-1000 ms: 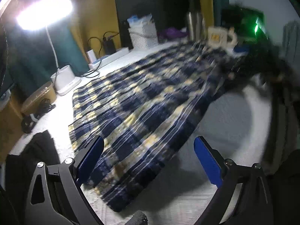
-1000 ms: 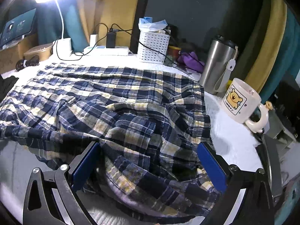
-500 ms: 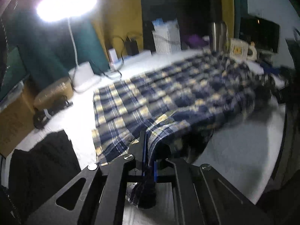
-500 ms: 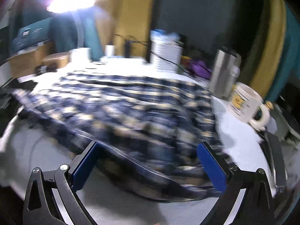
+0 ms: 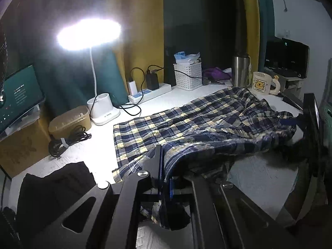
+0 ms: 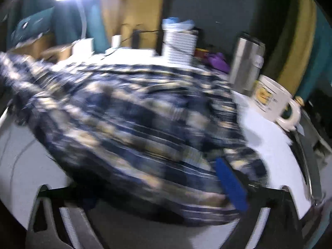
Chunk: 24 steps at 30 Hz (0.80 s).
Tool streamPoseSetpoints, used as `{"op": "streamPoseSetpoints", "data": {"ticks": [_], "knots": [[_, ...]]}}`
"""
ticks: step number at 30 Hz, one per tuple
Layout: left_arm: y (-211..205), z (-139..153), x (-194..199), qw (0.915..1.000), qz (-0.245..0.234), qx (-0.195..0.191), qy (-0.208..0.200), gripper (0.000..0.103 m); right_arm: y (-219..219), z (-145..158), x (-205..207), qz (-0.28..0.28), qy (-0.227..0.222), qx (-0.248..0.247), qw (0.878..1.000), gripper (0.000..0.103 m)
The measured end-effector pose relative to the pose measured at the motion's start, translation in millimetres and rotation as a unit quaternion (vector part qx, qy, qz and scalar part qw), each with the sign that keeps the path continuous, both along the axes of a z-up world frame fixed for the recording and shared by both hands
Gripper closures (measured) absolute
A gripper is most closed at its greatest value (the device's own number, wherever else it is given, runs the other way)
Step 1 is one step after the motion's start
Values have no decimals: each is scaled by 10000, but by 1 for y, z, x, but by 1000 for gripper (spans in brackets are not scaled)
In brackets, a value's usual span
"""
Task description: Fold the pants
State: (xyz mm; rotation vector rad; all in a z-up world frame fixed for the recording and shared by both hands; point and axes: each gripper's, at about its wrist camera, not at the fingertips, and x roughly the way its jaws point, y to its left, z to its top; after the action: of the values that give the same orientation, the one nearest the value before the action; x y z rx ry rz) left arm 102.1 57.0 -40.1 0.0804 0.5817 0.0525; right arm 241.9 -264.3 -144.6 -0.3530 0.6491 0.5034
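the left gripper points forward and down over a white table, its two jaws pressed together on the near hem of the plaid pants. the pinched cloth is lifted off the table and hangs in a ridge from the jaws toward the right, while the rest of the pants lies spread flat across the middle of the table, reaching back toward a cream mug and a steel tumbler.

the right gripper is tilted down over the other end of the pants. its view is heavily blurred. its jaws have just been closing but stand wide, with bunched plaid cloth between them; one blue pad shows beside the cloth, and whether it presses on the fabric cannot be told.

bare white table lies in front of the pants on the right of the left wrist view, up to the table's near edge. to the left, a black garment lies near the hem. along the far edge stand a lit desk lamp, a power strip and a white basket, clear of the cloth.
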Motion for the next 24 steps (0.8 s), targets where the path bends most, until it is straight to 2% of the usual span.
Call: {"op": "streamPoseSetpoints", "data": {"ticks": [1, 2, 4, 5, 7, 8, 17, 24], "knots": [[-1, 0, 0, 10000, -15, -3, -6, 100, -9, 0, 5, -105, 77, 85, 9999, 30], [-2, 0, 0, 10000, -40, -5, -11, 100, -17, 1, 10, -199, 152, 183, 9995, 50], [-7, 2, -2, 9999, -140, 18, -49, 100, -30, 3, 16, -335, 214, 272, 9988, 69], [-9, 3, -4, 9998, -186, 28, -72, 100, -34, 5, 15, -352, 192, 289, 9988, 76], [-13, 9, -8, 9996, -244, 45, -149, 100, -43, 16, 10, -425, 43, 339, 9985, 81], [-15, 12, -10, 9994, -273, 38, -187, 100, -47, 22, 8, -475, -53, 360, 9982, 87], [-39, 54, -44, 9953, -690, 117, -670, 100, -75, 81, -23, -887, -825, 435, 9917, 88], [-63, 74, -82, 9920, -989, 304, -723, 100, -102, 93, -54, -1159, -834, 554, 9882, 88]]}}
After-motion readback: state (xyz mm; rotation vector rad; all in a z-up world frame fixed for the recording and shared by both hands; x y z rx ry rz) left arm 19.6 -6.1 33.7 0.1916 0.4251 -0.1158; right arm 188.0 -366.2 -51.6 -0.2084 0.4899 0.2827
